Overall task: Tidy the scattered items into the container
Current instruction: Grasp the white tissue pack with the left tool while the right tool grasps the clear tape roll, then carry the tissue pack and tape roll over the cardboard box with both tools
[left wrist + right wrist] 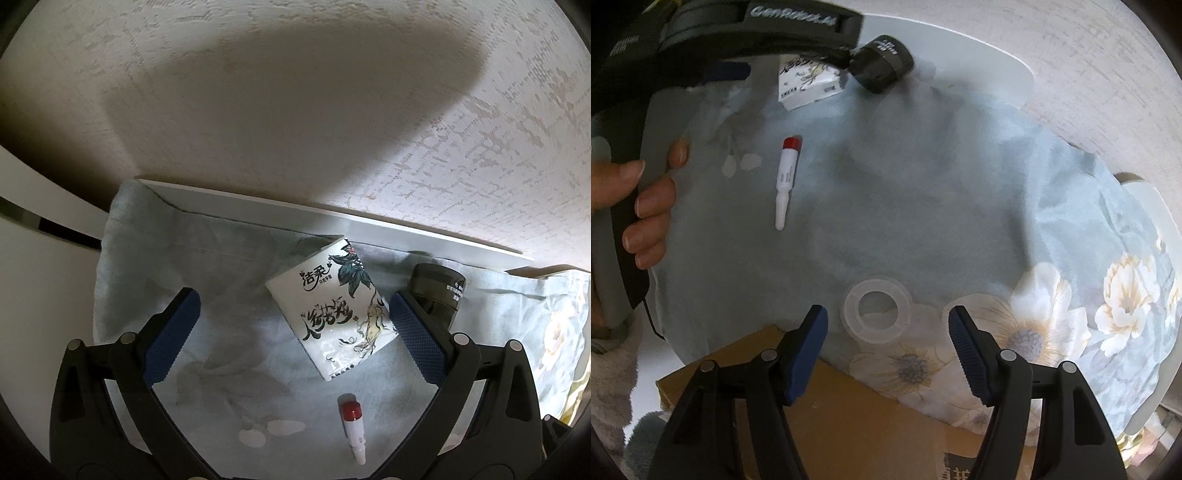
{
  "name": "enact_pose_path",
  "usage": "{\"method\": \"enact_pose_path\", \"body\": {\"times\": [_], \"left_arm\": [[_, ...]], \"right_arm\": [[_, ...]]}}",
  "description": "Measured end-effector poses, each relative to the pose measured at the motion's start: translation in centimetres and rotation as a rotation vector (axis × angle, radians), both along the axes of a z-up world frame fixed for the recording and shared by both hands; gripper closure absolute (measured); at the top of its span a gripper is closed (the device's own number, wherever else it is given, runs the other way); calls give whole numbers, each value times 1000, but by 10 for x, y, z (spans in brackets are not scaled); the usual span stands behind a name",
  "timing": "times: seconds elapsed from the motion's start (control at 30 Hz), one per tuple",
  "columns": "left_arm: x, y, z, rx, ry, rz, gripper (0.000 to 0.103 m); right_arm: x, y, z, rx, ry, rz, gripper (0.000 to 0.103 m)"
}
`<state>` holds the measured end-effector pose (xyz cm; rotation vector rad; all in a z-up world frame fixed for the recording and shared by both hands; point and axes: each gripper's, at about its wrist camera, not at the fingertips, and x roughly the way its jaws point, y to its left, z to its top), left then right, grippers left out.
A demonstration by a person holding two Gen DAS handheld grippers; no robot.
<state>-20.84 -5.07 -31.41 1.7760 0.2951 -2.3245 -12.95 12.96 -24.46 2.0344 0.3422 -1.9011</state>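
Observation:
A white tissue pack with black lettering lies on the blue cloth, between the tips of my open left gripper, nearer its right finger. A dark jar lies just right of that finger. A white tube with a red cap lies nearer, under the gripper. In the right wrist view my right gripper is open and empty above a clear plastic tape ring. The tube, the pack and the jar lie farther off. A brown cardboard box sits under the right gripper.
The cloth covers a white table against a textured wall; flowers are printed on its right part. The left gripper's body and the hand holding it fill the left of the right wrist view.

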Motion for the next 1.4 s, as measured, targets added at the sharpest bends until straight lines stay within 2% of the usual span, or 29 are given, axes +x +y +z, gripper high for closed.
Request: {"method": "enact_pose_path", "body": {"times": [0.03,0.1,0.13,0.17,0.2,0.23,0.6,0.8,1.13,1.37,1.4], "left_arm": [[0,1,1,2,5,0,4],[0,4,2,13,16,-2,14],[0,6,3,16,19,-5,17],[1,9,4,19,22,-11,28],[0,11,4,20,23,-16,40],[0,13,3,19,18,-23,45],[-6,21,4,30,20,-18,48],[5,23,15,31,41,-20,48],[38,38,60,20,121,-60,48],[65,45,97,30,181,-69,48],[70,45,103,29,191,-69,48]], "right_arm": [[0,-1,-1,4,-2,6,39],[1,-3,-2,8,-4,11,39],[1,-3,-2,10,-2,13,44],[1,-3,-3,13,-2,15,49],[1,-2,-4,15,-6,14,58],[1,-1,-5,13,-11,11,63],[-3,5,-4,7,-7,11,63],[-6,7,4,-9,15,9,63],[-13,19,31,-51,67,-25,63],[-19,40,64,-103,129,-80,63],[-5,35,71,-112,138,-88,63]]}}
